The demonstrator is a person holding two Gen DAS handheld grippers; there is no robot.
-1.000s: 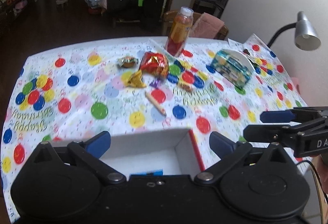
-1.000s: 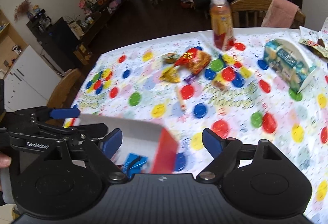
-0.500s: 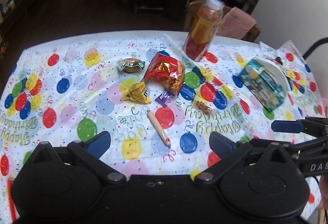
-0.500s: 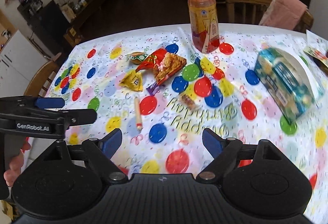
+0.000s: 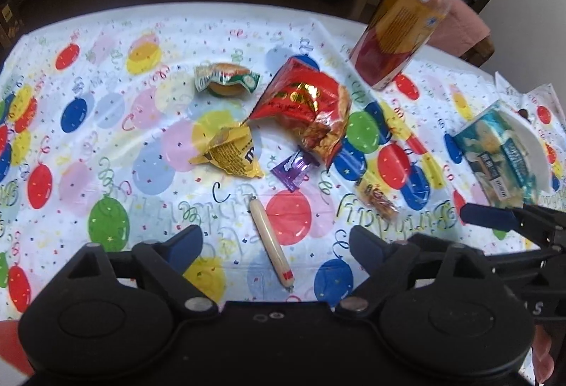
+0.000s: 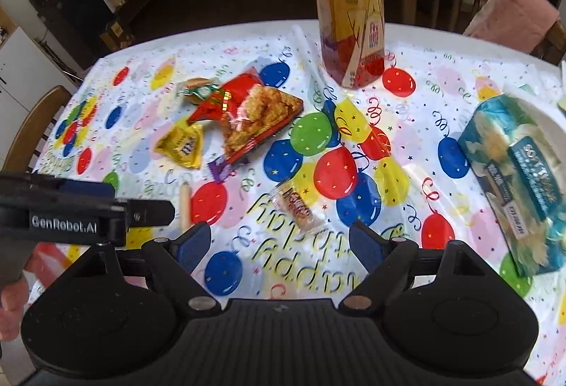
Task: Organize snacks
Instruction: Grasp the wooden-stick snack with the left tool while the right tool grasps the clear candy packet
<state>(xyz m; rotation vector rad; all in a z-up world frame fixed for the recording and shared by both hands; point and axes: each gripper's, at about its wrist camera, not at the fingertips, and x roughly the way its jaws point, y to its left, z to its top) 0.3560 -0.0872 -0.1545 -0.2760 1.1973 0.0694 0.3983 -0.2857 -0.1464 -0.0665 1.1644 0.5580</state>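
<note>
left tongs (image 5: 272, 241) – spread wide, holding nothing, over the sausage stick (image 5: 270, 241) | right tongs (image 6: 281, 241) – spread wide, holding nothing, just short of small clear-wrapped snack (image 6: 295, 205) | red chip bag (image 5: 307, 113) mid-worktop (image 5: 106, 124), bottle (image 6: 348, 11) behind it, yellow candy packet (image 5: 230, 156) beside it

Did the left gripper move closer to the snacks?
Yes. The left gripper moved forward: the sausage stick now lies between its fingers, and the white box has dropped from view.
</note>
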